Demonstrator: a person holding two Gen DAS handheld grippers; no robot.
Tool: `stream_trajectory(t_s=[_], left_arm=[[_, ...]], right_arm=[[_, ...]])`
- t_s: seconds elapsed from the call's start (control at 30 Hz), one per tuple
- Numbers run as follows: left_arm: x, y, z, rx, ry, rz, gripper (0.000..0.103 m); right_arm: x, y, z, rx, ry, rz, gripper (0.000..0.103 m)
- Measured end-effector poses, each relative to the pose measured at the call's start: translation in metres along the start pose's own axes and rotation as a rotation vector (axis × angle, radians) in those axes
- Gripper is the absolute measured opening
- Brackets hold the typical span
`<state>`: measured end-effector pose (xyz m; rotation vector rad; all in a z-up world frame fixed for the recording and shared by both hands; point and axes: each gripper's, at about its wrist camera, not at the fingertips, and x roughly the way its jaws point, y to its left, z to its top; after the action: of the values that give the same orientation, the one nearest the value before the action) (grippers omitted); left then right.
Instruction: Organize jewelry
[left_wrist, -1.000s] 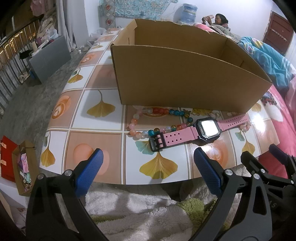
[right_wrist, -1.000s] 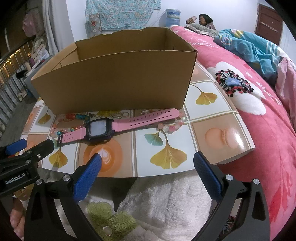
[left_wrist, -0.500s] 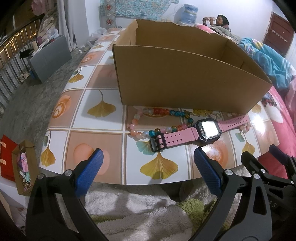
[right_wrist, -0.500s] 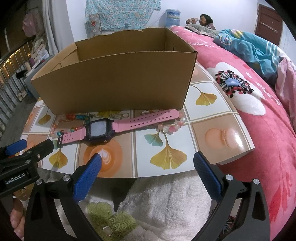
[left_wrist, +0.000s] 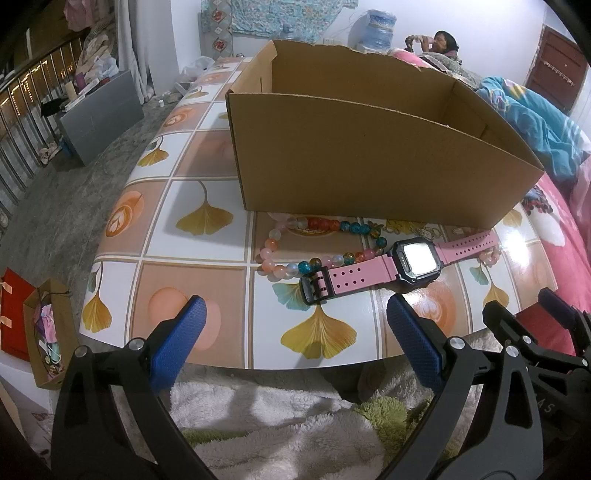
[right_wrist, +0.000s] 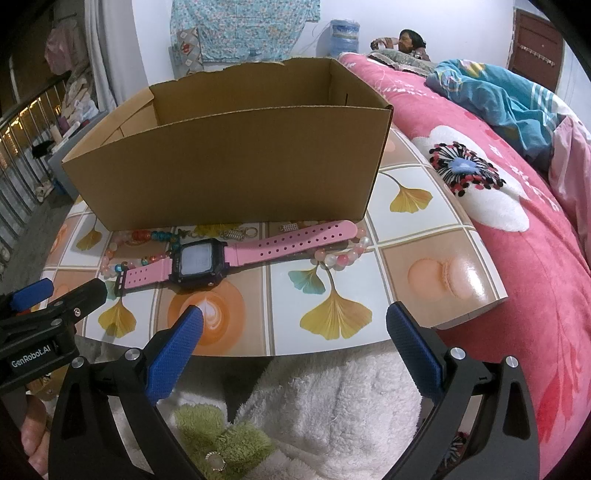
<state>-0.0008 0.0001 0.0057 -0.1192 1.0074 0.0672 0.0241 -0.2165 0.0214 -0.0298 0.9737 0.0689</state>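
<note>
Tiled tabletop (left_wrist: 192, 166) beside bed. Jewelry lined before cardboard box (left_wrist: 369, 173), handy for loading. I hold left gripper (left_wrist: 295, 332), right gripper (right_wrist: 291, 328) short of pink watch (right_wrist: 236, 254); fingers spread, empty.

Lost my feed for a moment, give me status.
Left gripper and right gripper open, empty, short of table. Pink watch lying across bead bracelet, before cardboard box. Nothing blocking.

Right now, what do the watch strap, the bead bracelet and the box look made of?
Watch strap: likely silicone or soft rubber, matte pink, with punched holes and lying limp on the table.
Bead bracelet: looks like glass or stone beads, glossy, some translucent, mixed colours; can't tell which.
Box: corrugated cardboard, plain brown, matte, with raw cut edges along the rim.
</note>
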Motion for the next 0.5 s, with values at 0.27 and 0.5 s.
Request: stream_trajectory(t_s=[0.27, 0.5], left_arm=[[-0.0006, 0.0007, 0.001, 0.001, -0.003, 0.002, 0.095], [-0.0009, 0.001, 0.0011, 0.0, -0.002, 0.003, 0.095]], right_arm=[[0.0003, 0.0007, 0.0003, 0.0, 0.0, -0.001, 0.097], [0.0006, 0.0008, -0.0004, 0.001, 0.0, -0.001, 0.097]])
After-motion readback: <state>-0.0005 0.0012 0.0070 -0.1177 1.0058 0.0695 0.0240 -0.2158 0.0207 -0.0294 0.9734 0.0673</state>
